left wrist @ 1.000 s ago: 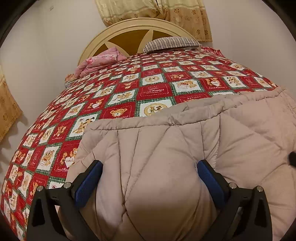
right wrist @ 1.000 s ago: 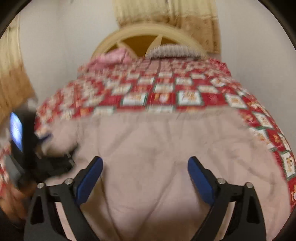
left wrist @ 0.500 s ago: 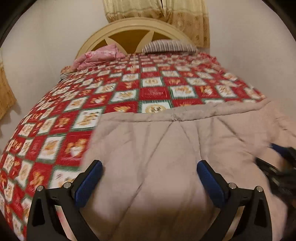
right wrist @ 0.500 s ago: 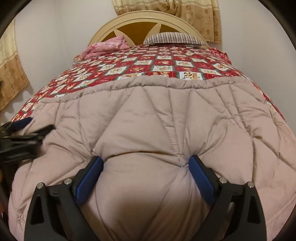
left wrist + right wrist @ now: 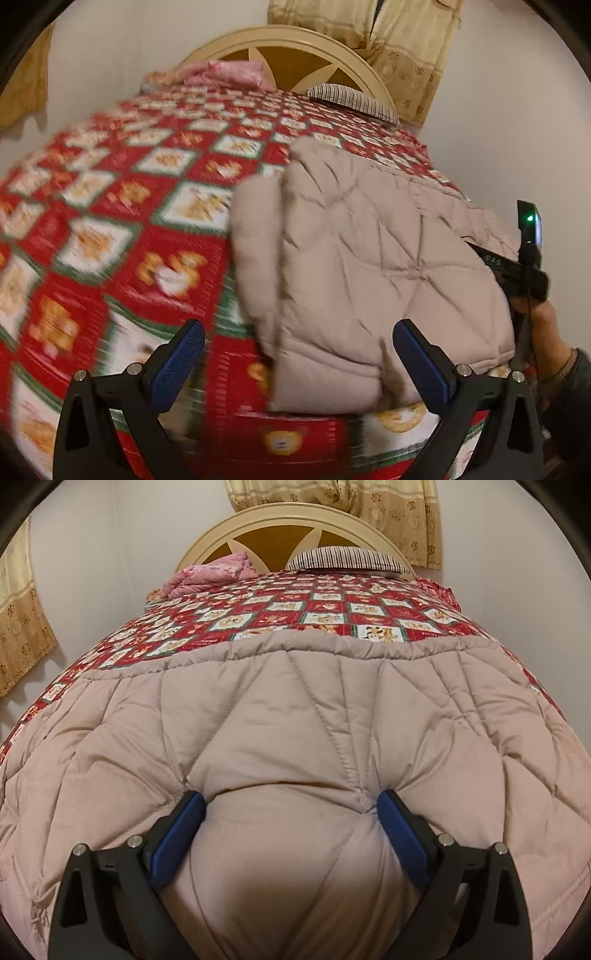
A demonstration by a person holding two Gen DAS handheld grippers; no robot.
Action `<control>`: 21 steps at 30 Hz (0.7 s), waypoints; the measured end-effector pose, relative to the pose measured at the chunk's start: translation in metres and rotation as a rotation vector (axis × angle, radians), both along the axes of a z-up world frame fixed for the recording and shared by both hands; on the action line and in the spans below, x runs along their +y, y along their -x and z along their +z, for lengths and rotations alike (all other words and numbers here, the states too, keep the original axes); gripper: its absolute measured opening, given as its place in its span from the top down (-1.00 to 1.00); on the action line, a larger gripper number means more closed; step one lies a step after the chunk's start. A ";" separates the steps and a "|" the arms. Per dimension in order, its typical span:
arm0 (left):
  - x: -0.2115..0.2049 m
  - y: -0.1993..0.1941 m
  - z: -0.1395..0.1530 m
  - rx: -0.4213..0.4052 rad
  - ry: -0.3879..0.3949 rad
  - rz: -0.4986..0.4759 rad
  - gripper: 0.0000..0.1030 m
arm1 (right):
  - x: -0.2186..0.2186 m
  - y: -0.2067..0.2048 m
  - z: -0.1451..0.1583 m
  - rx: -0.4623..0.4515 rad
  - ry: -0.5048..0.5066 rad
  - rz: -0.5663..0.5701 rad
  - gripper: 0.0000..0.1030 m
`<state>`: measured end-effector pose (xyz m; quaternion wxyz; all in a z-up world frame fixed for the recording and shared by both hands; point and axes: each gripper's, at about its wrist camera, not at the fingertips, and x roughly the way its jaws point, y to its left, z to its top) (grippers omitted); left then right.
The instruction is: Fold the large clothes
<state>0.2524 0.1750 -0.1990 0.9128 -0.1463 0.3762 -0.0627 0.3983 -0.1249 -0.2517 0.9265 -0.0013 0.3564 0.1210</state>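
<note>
One beige quilted padded garment (image 5: 295, 716) lies spread over the red teddy-bear patchwork bedspread (image 5: 295, 605). Right gripper (image 5: 290, 812) straddles a puffed bulge, jaws wide; left gripper (image 5: 299, 345) gapes empty beside its edge.

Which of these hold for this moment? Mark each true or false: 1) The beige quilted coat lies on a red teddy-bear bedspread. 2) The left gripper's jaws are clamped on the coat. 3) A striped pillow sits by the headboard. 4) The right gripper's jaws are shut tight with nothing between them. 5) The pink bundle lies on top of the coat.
1) True: the beige quilted coat lies on the red teddy-bear bedspread.
2) False: the left gripper is open and holds nothing.
3) True: the striped pillow sits by the headboard.
4) False: the right gripper stands wide, with a bulge of coat between its jaws.
5) False: the pink bundle lies near the headboard, apart from the coat.
</note>
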 end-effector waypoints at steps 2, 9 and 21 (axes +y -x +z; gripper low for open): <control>-0.004 -0.006 -0.009 0.019 0.062 0.001 -0.98 | -0.001 0.001 0.000 -0.002 -0.010 0.003 -0.88; 0.001 -0.020 -0.019 0.022 0.316 0.008 -0.80 | -0.004 0.000 0.001 -0.005 -0.023 0.007 -0.88; -0.013 0.017 0.082 -0.308 0.354 -0.142 0.63 | 0.010 0.009 0.004 0.004 0.025 0.016 -0.89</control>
